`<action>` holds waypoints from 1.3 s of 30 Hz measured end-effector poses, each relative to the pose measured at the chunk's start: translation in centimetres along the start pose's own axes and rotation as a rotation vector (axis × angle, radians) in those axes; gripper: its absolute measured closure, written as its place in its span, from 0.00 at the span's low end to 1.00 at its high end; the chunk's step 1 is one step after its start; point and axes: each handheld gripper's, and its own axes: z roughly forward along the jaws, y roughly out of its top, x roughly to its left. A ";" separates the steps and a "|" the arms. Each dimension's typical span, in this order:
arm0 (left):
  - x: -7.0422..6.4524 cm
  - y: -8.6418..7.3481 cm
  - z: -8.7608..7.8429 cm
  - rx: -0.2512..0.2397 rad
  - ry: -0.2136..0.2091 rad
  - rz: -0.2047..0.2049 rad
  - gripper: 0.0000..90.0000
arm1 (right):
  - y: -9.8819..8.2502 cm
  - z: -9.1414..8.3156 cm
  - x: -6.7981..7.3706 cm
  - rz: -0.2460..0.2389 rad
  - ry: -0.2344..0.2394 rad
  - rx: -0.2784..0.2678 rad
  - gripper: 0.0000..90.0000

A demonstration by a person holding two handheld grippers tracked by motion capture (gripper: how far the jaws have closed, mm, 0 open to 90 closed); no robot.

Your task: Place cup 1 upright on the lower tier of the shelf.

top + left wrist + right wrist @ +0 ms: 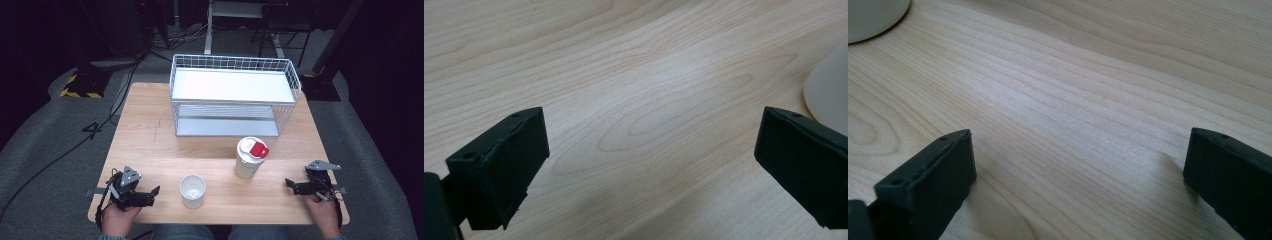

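White cup point(830, 85) cut by the left gripper view's right edge, mostly unseen.

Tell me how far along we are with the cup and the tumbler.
Nothing looks done yet: the open white cup and the lidded tumbler with the red flap both stand on the wooden table, and the wire shelf rack behind them holds nothing. In hand: nothing. The left gripper sits open beside the cup, the right gripper open near the tumbler. Every grasp and move is left.
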 end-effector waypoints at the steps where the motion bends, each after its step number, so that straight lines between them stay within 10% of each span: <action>1: -0.1 -0.1 -0.4 -0.008 0.003 0.004 0.02 | 0.0 0.0 0.0 0.000 0.000 0.000 0.01; 27: -5.5 -1.2 -4.3 -0.341 -0.125 0.080 0.02 | 0.0 0.0 0.0 0.000 0.000 0.000 0.01; 39: -7.3 -0.2 -3.6 -0.373 -0.200 0.098 0.01 | 0.0 0.0 0.0 0.000 0.000 0.000 0.01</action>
